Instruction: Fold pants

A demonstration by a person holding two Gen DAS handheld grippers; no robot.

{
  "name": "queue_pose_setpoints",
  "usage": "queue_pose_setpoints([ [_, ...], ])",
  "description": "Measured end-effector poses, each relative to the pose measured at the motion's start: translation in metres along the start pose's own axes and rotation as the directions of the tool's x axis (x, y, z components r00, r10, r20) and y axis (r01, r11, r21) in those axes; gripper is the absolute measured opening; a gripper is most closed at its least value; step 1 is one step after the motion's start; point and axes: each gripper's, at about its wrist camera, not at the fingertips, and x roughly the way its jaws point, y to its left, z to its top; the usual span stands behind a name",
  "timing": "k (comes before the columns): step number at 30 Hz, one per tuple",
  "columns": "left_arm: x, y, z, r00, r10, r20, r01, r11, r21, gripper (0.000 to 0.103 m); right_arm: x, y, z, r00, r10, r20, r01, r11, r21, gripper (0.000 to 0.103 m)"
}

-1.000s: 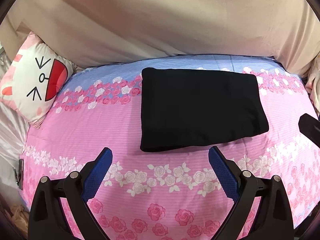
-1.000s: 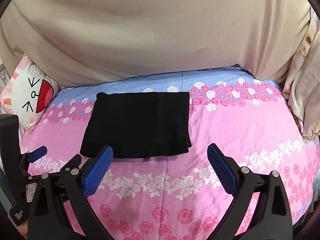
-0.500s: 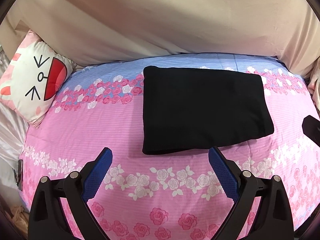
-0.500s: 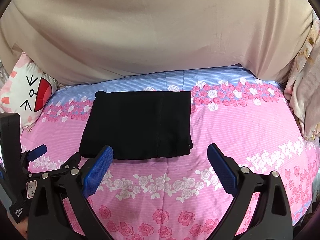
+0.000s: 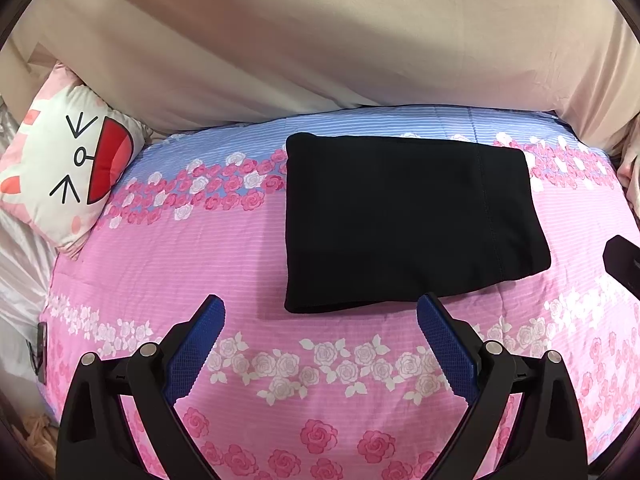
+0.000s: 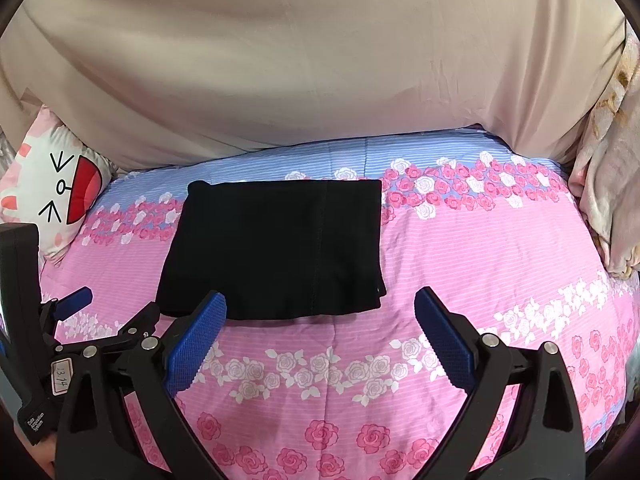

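Pants (image 5: 404, 220), folded into a black rectangle, are laid flat on the floral bedspread (image 5: 168, 264). Both the left gripper (image 5: 320, 312) and the right gripper (image 6: 320, 312) are held spread wide, empty, just short of the near edge.

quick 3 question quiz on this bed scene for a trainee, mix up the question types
1. True or false: the left gripper is shut on the black pants.
2. Multiple choice: the cartoon-face pillow lies to the pants' A) left B) right C) on top of them.
3. Short answer: what state are the pants in on the floral bedspread?

Key
1. False; its jaws stand open and empty, like the right gripper.
2. A.
3. Folded into a flat rectangle.
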Motion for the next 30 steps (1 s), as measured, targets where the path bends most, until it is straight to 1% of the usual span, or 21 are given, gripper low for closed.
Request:
queue_pose_setpoints([
  [30, 0.0002, 0.0012, 0.0, 1.0, 0.004, 0.0, -0.004, 1.0, 0.002, 0.095, -0.0007, 0.0049, -0.0063, 1.0, 0.002, -0.011, -0.002, 1.0, 0.0, 0.093],
])
